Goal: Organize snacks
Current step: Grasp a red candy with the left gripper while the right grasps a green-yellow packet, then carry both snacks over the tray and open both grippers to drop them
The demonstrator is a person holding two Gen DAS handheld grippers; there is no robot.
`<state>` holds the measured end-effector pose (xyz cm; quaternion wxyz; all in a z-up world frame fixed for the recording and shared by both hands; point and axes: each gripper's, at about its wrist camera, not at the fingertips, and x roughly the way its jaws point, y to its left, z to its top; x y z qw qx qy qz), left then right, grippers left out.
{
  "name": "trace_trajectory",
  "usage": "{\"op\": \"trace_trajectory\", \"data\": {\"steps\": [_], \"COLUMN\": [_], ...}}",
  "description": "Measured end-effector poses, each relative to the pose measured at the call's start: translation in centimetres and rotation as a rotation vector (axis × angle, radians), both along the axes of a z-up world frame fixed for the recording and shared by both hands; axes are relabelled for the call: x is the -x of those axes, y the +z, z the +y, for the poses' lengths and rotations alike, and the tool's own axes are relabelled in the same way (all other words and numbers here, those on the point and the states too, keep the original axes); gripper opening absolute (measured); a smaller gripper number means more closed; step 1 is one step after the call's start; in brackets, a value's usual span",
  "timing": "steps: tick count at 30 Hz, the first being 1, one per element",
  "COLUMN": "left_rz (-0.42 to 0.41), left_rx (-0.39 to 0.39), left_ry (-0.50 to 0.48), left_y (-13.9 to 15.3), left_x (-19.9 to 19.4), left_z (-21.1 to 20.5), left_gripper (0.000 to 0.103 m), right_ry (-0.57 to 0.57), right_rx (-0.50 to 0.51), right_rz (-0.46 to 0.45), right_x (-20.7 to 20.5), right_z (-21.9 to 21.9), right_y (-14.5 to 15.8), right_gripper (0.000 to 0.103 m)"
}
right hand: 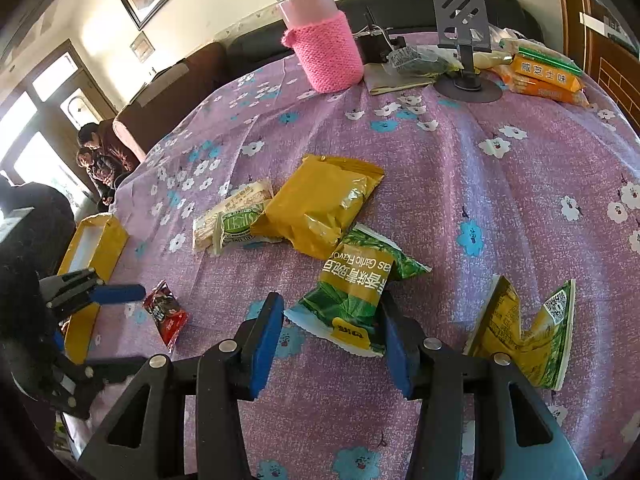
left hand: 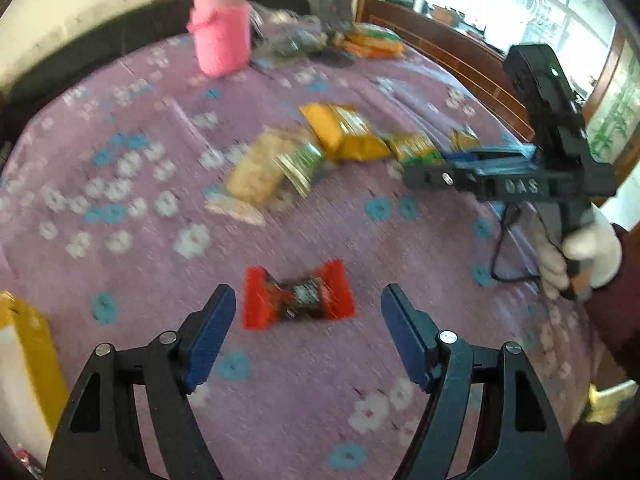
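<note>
Here I tilt my left gripper (left hand: 308, 320) down over the red candy (left hand: 298, 300), jaws apart; my right gripper (right hand: 332, 332) clamps the green packet (right hand: 352, 292).

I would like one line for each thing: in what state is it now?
left tool: open, red snack packet ahead of its tips, not gripped
right tool: fingers on both sides of the green pea packet
red snack packet: sealed, flat on the cloth
green pea packet: sealed, lying flat
yellow bag: sealed, resting on other packets
pink-sleeved bottle: upright, capped
yellow box: open
</note>
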<state>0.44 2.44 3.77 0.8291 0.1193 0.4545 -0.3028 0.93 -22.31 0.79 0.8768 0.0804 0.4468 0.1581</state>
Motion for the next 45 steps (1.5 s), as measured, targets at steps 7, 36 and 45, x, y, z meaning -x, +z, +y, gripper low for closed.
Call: {"op": "trace_trajectory", "data": {"steps": [7, 36, 45], "left_rz": [-0.009, 0.019, 0.022], "left_rx": [-0.125, -0.057, 0.056], "left_ry": [-0.176, -0.105, 0.000], "left_y": [-1.3, -1.6, -0.5], "left_x": [0.2, 1.7, 3.5], "left_z": [-3.4, -2.4, 0.0], "left_gripper": [0.075, 0.014, 0.013], "right_ry": [-0.007, -0.024, -0.027], "right_rx": [0.001, -0.026, -0.097], "right_rz": [-0.014, -0.040, -0.012], "right_x": [0.1, 0.8, 1.6], "right_z": [0.1, -0.5, -0.6], "right_y": [-0.1, -0.3, -0.3], "right_gripper": [0.051, 0.027, 0.017]}}
